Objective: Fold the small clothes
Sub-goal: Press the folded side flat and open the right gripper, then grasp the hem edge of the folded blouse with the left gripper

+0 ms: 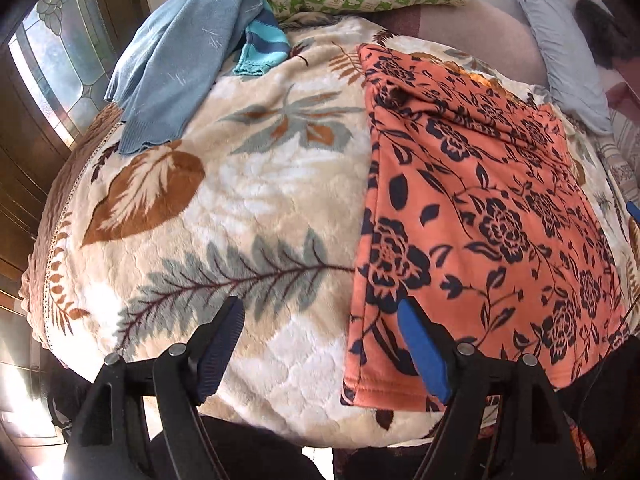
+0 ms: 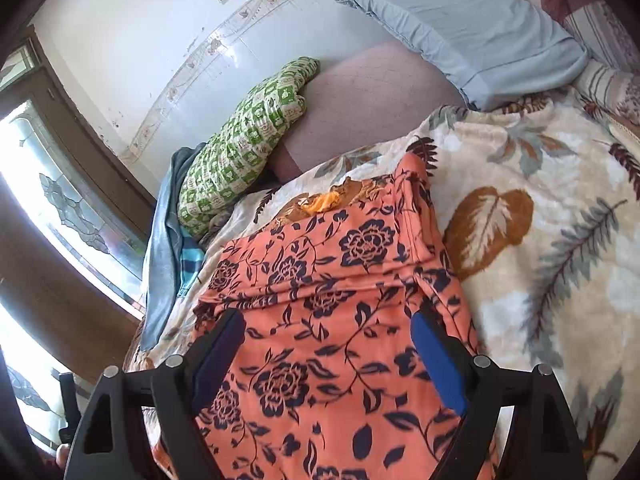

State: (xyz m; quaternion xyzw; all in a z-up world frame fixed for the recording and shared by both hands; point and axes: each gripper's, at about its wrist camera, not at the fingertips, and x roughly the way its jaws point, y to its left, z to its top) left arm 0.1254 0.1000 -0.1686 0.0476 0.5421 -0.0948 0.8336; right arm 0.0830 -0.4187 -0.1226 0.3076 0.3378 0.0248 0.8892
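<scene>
An orange garment (image 1: pixel 480 216) with a dark blue flower print lies flat on the leaf-patterned blanket (image 1: pixel 248 184), folded into a long strip. My left gripper (image 1: pixel 320 312) hangs open above the blanket at the garment's left edge, nothing between its blue pads. The same orange garment (image 2: pixel 332 312) fills the lower middle of the right wrist view, with a crosswise fold ridge past the fingertips. My right gripper (image 2: pixel 328 324) is open above it, and its pads press on nothing.
A blue-grey garment (image 1: pixel 176 60) and a striped turquoise piece (image 1: pixel 260 48) lie at the blanket's far left. A green checked pillow (image 2: pixel 244 148) and a light blue pillow (image 2: pixel 464 32) rest against the wall. A glazed door (image 2: pixel 60 216) stands to the left of the bed.
</scene>
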